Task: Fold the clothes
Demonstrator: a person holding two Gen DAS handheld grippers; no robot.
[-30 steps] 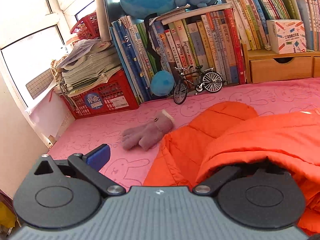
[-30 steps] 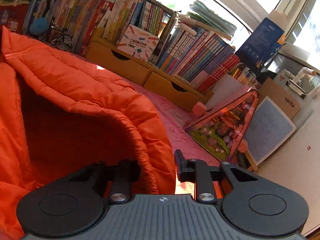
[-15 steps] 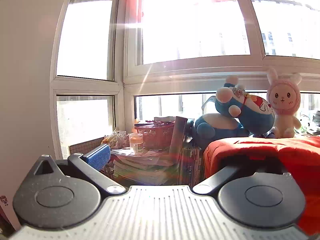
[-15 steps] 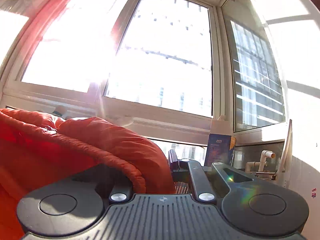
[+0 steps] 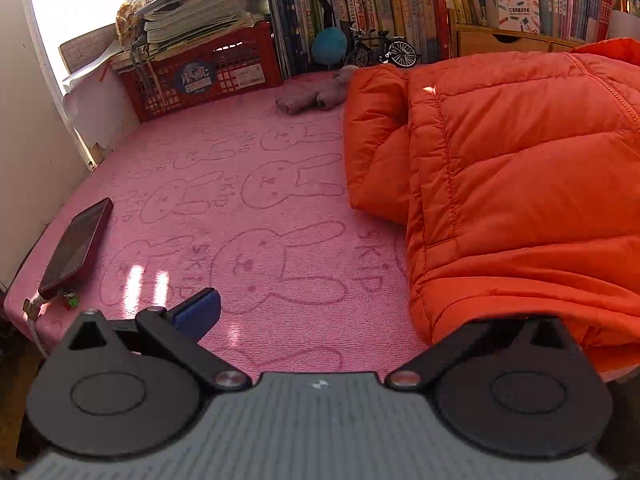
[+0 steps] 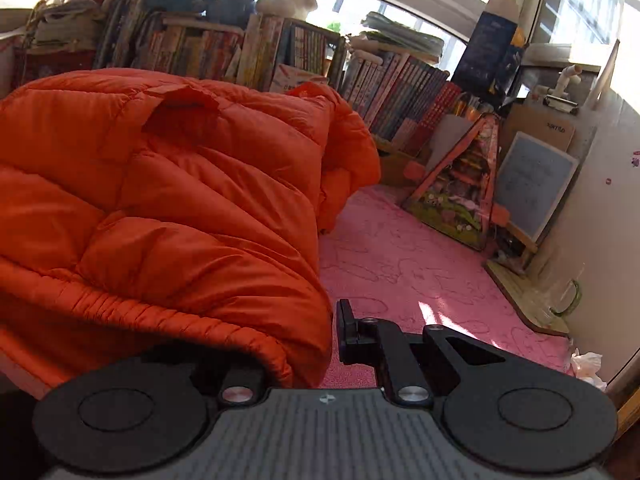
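Note:
A puffy orange jacket (image 5: 520, 168) lies on the pink bunny-print bed cover (image 5: 260, 208), filling the right of the left wrist view and the left of the right wrist view (image 6: 180, 200). My left gripper (image 5: 320, 312) is open near the bed's front edge. Its blue-padded left finger (image 5: 196, 312) is bare, and the jacket's hem covers its right finger. My right gripper (image 6: 324, 332) is shut on the jacket's ribbed hem. Only its right finger (image 6: 346, 328) shows, since the fabric hides the other.
A dark phone (image 5: 76, 248) lies by the bed's left edge. At the back stand a red crate (image 5: 200, 76), books (image 5: 380, 8), a toy bicycle (image 5: 380, 50) and a pink plush toy (image 5: 312, 94). A triangular toy house (image 6: 460, 192) and a board (image 6: 532, 184) lean at the right.
Half a second ago both grippers pointed up at the windows with the jacket raised. Both have come down, and the jacket now rests on the bed.

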